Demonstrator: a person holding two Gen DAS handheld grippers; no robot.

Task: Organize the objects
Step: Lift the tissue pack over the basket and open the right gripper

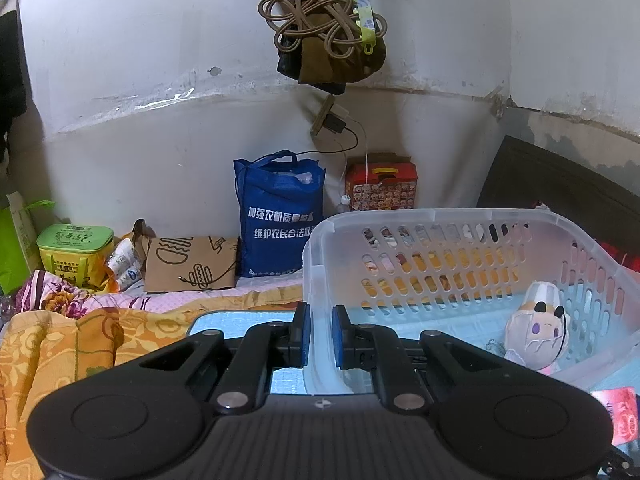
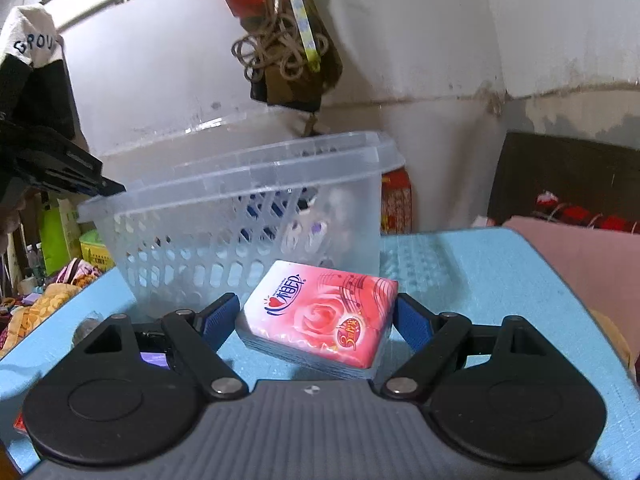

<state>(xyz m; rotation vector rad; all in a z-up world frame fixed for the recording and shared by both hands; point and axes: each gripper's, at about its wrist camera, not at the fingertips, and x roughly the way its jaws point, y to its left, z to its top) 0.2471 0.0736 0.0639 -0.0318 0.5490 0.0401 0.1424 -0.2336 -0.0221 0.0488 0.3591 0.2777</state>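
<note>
A clear perforated plastic basket (image 1: 460, 240) stands on the light blue table (image 2: 480, 280). My left gripper (image 1: 322, 314) is shut on the basket's near left rim, with the wall between its blue pads. The right wrist view shows that gripper (image 2: 96, 188) at the basket's (image 2: 240, 208) left edge. Inside the basket lies a small pale plush toy (image 1: 536, 328). My right gripper (image 2: 318, 314) is shut on a pink rose-printed tissue pack (image 2: 320, 312), tilted just in front of the basket's near wall. A red packet (image 1: 616, 416) lies on the table beside the basket.
Against the white wall stand a blue tote bag (image 1: 280, 216), a red box (image 1: 382, 188), a brown paper bag (image 1: 192, 264) and a green tin (image 1: 76, 248). A brown bag with coiled cord (image 1: 328, 40) hangs above. Floral blankets (image 1: 60, 340) lie left, pink cloth (image 2: 580, 264) right.
</note>
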